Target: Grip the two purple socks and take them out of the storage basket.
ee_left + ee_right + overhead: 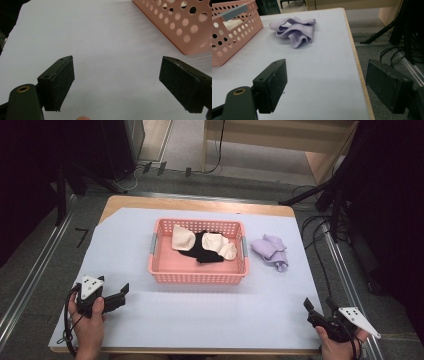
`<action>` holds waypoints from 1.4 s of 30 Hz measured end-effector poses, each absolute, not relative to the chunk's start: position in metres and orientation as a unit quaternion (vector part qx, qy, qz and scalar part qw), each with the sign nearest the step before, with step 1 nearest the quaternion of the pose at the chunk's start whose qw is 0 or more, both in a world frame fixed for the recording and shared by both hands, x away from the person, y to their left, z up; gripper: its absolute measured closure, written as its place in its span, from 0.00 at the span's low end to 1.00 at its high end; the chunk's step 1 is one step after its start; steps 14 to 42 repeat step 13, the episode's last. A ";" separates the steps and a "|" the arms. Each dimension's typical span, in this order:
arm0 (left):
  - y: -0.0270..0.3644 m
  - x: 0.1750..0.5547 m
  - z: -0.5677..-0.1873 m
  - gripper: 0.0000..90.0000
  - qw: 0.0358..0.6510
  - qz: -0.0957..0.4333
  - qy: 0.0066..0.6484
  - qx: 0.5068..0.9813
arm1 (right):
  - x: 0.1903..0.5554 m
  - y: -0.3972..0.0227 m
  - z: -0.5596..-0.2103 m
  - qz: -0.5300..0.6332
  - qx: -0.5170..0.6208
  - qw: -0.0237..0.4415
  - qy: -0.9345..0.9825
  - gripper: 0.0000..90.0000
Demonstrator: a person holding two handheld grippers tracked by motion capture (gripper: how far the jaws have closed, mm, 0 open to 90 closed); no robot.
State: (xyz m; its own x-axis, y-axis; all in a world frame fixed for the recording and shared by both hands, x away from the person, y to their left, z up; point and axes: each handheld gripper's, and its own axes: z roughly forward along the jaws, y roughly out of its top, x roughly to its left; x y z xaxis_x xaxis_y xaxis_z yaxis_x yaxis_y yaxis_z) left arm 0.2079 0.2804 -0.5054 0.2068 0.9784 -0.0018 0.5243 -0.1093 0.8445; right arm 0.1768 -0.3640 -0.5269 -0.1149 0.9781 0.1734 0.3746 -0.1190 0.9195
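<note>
No readable text, label or number anywhere.

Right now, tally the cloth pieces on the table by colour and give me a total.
Cream: 2, both in the pink basket: cream piece at left, cream piece at right
Black: 1, black piece in the basket between them
Lilac: 1, lilac cloth on the table beside the basket
Total: 4

Bright table, dark surroundings, soft focus.
</note>
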 end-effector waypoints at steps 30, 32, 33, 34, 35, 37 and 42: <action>0.281 0.207 -0.505 0.15 0.377 0.304 0.555 0.677 | 0.180 -0.359 -0.528 0.451 0.570 0.321 0.607 0.22; 0.281 0.207 -0.505 0.15 0.377 0.304 0.555 0.677 | 0.180 -0.359 -0.528 0.451 0.570 0.321 0.607 0.22; 0.281 0.207 -0.505 0.15 0.377 0.304 0.555 0.677 | 0.180 -0.359 -0.528 0.451 0.570 0.321 0.607 0.22; 0.281 0.207 -0.505 0.15 0.377 0.304 0.555 0.677 | 0.180 -0.359 -0.528 0.451 0.570 0.321 0.607 0.22; 0.281 0.207 -0.505 0.15 0.377 0.304 0.555 0.677 | 0.180 -0.359 -0.528 0.451 0.570 0.321 0.607 0.22; 0.281 0.207 -0.505 0.15 0.377 0.304 0.555 0.677 | 0.180 -0.359 -0.528 0.451 0.570 0.321 0.607 0.22; 0.281 0.207 -0.505 0.15 0.377 0.304 0.555 0.677 | 0.180 -0.359 -0.528 0.451 0.570 0.321 0.607 0.22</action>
